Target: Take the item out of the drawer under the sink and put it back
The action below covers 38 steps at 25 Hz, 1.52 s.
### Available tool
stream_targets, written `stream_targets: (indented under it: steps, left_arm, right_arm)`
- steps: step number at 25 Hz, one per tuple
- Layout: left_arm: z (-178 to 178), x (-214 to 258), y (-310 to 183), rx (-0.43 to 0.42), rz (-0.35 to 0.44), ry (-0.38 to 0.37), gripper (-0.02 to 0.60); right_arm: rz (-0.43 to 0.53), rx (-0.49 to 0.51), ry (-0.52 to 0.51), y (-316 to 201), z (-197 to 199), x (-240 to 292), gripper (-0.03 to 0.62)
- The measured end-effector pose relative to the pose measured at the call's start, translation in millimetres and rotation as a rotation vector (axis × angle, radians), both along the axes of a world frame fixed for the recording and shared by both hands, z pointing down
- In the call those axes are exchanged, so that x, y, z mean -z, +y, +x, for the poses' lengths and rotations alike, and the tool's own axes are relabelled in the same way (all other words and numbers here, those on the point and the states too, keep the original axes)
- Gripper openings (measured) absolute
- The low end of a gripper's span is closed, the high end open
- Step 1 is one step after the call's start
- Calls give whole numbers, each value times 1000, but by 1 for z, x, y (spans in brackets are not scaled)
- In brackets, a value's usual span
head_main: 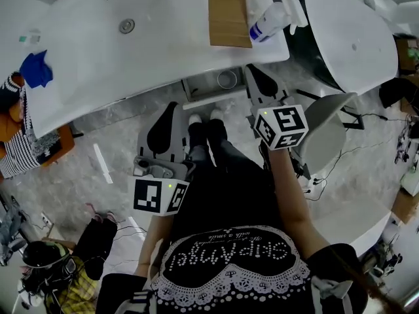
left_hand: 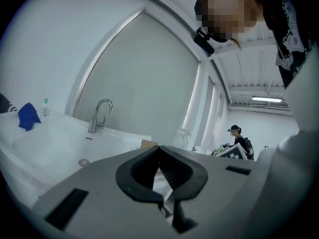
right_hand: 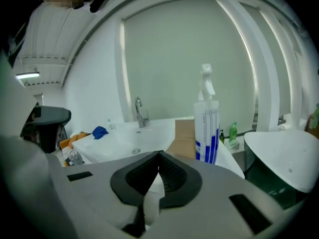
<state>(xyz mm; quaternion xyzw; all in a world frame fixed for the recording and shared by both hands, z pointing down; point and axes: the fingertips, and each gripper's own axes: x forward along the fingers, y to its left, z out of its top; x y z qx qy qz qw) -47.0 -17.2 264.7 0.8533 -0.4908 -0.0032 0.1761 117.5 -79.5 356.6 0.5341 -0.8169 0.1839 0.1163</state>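
Observation:
The white sink counter (head_main: 131, 51) runs across the top of the head view. Under its front edge the drawer (head_main: 213, 98) stands pulled out a little, with a round metal thing (head_main: 227, 79) inside. My right gripper (head_main: 253, 69) is shut and empty, its tips by the drawer's right end at the counter edge. In the right gripper view its jaws (right_hand: 159, 154) meet, pointing over the counter. My left gripper (head_main: 173, 107) hangs lower left of the drawer, apart from it. Its jaws (left_hand: 159, 148) are also shut with nothing in them.
On the counter stand a spray bottle (head_main: 270, 19) and a wooden board (head_main: 229, 12); a blue cloth (head_main: 36, 69) lies at its left end. A faucet (left_hand: 100, 114) rises at the back. A white tub (head_main: 350, 38) and grey seat (head_main: 327, 136) are right. Clutter lies lower left.

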Motion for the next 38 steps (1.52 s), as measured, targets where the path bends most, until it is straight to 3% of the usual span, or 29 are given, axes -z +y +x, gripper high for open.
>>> stream_targets:
  steps: [12, 24, 28, 33, 38]
  left_arm:
    - [-4, 29, 3, -53, 67, 5, 5]
    - [-22, 41, 14, -47, 108, -4, 5]
    - [-37, 42, 20, -28, 119, -19, 5]
    - [-49, 43, 34, -14, 124, -27, 5]
    - [-52, 41, 52, -11, 108, -23, 5]
  right_arm:
    - [205, 83, -92, 31, -51, 104, 18]
    - [160, 250, -60, 69, -117, 93, 18]
    - [192, 286, -33, 79, -135, 100, 18]
    - [318, 322, -49, 104, -155, 128, 18]
    - [315, 323, -62, 135, -166, 136, 18]
